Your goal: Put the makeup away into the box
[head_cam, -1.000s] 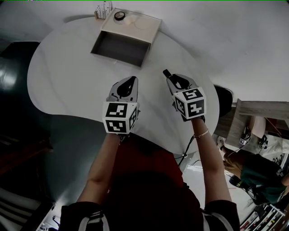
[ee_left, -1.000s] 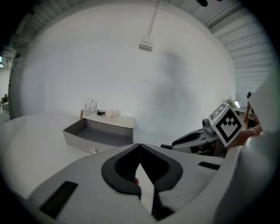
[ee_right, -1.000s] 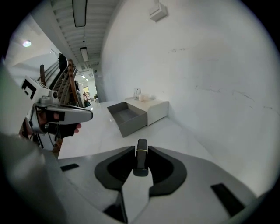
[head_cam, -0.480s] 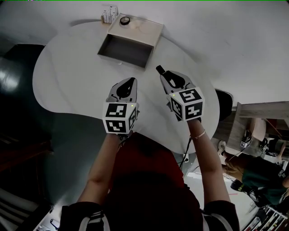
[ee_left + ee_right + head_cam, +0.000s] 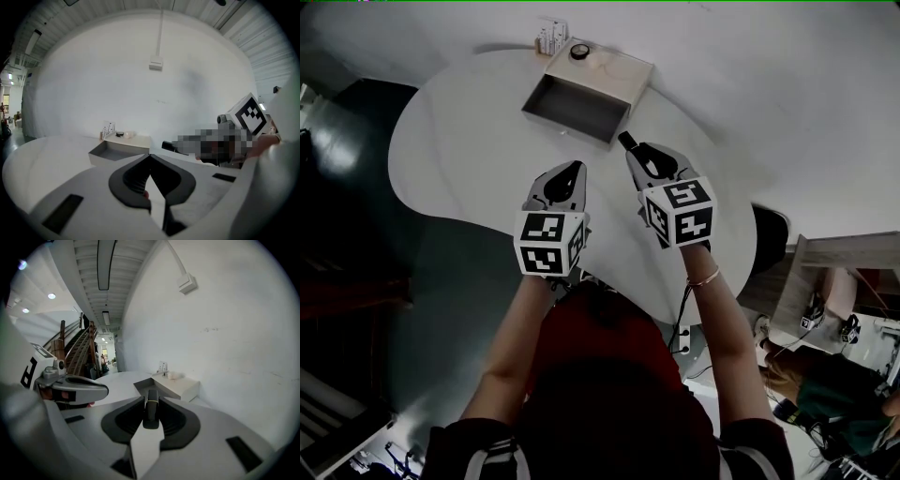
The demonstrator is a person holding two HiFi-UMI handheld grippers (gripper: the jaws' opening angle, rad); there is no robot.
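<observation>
Right gripper point(image 5: 639, 157): clamped on a slim dark makeup tube point(image 5: 626, 142), pinched at its rear end. Tube poking forward past the fingertips, long axis in line with the jaws. Left gripper point(image 5: 571, 169): pressed shut, tip to tip, with nothing between. Both up off the white table point(image 5: 459, 150), side by side, aimed slightly downward.

And there, dead ahead of the right fingers and well apart from them: the open box point(image 5: 577, 106), grey inside, nothing visible in it from here. Just past its far wall, a pale lid or shelf point(image 5: 614, 73) with a small round compact point(image 5: 579, 52) on top. Beyond that again, a little white rack of bottles point(image 5: 551, 37).

Judging the coming move: forward and down, straight along the tube's own line, tip leading. Nearer the box by a shade, the right gripper, and the only one loaded. Probably best to tilt lower over the rim before easing the jaws apart, or else risk knocking the near wall and losing the tube across the table.
</observation>
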